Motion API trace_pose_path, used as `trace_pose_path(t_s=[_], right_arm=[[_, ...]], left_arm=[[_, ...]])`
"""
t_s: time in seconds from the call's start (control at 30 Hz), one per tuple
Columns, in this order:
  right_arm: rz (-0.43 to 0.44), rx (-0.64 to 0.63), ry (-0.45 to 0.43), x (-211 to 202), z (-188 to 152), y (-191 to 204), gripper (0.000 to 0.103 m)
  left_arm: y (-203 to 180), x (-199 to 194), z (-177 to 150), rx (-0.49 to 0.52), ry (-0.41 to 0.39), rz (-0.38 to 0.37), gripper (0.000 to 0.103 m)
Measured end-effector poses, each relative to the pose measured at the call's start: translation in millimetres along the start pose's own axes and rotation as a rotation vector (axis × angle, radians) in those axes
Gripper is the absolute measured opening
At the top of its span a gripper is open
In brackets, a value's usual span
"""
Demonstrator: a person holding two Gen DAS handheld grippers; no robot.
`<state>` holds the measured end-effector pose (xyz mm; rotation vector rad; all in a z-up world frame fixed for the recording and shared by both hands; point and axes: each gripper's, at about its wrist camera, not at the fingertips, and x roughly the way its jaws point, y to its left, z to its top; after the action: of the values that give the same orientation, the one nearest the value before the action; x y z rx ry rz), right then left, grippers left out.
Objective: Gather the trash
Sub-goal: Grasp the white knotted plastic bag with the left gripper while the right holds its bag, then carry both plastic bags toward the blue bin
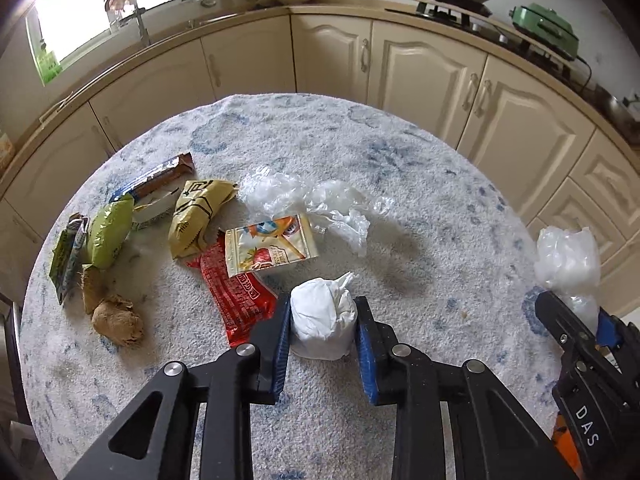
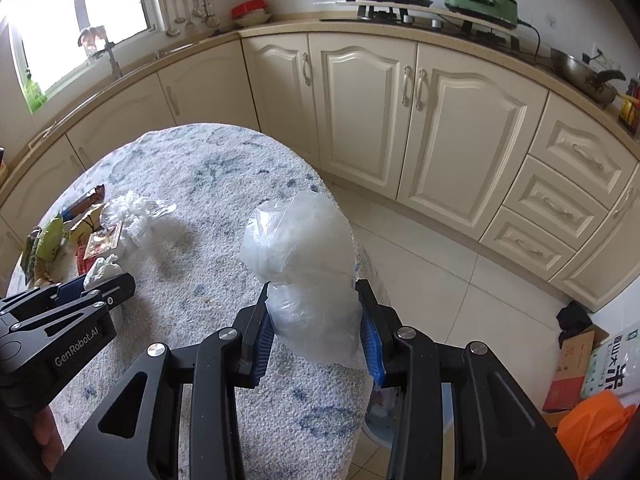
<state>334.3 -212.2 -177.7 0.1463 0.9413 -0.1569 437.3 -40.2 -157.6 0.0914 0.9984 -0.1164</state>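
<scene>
My left gripper (image 1: 322,320) has its fingers (image 1: 280,344) clamped on a white paper wad (image 1: 322,322) resting on the table (image 1: 400,184), just beside a red wrapper (image 1: 236,292). My right gripper (image 2: 316,330) grips a clear plastic bag (image 2: 304,248) above the table's edge.

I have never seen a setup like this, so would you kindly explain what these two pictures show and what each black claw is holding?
No robot here: a person carries two hand-held grippers, each with a fisheye camera looking along its fingers. One picture is from the left gripper, whose blue pads sit against a wad of white tissue on the speckled round table. The other is from the right gripper, clamped on a clear plastic bag held above the table's edge. Snack wrappers, crumpled clear film and a brown lump still lie on the table.
</scene>
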Motion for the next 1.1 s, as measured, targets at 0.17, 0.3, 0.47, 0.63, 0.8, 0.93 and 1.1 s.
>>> trace_pose_path(t_s=[0.17,0.3,0.47,0.63,0.8,0.93,1.1], right_arm=[[-0.002,0.001,-0.018,-14,-3,-3,0.038],[0.002,-0.006,-0.038,-31,-9,-4,0.038],[0.009,-0.009,-0.067,-53,-18,-3,0.038],[0.01,0.0,-0.092,-76,-32,-5,0.038],[-0.001,0.031,-0.108,-95,-47,-17,0.039],[-0.023,0.067,-0.117,-106,-58,-34,0.039],[-0.072,0.123,-0.12,-118,-74,-64,0.039]], left_arm=[[-2,-18,-6,0.008,-0.025,0.004,0.026],[-3,-36,-13,0.007,-0.045,0.008,0.026],[-4,-63,-26,0.009,-0.076,0.004,0.026],[-9,-92,-43,0.025,-0.106,-0.007,0.026],[-20,-117,-59,0.054,-0.133,-0.025,0.026],[-36,-134,-72,0.091,-0.149,-0.044,0.026],[-70,-142,-83,0.155,-0.148,-0.085,0.026]])
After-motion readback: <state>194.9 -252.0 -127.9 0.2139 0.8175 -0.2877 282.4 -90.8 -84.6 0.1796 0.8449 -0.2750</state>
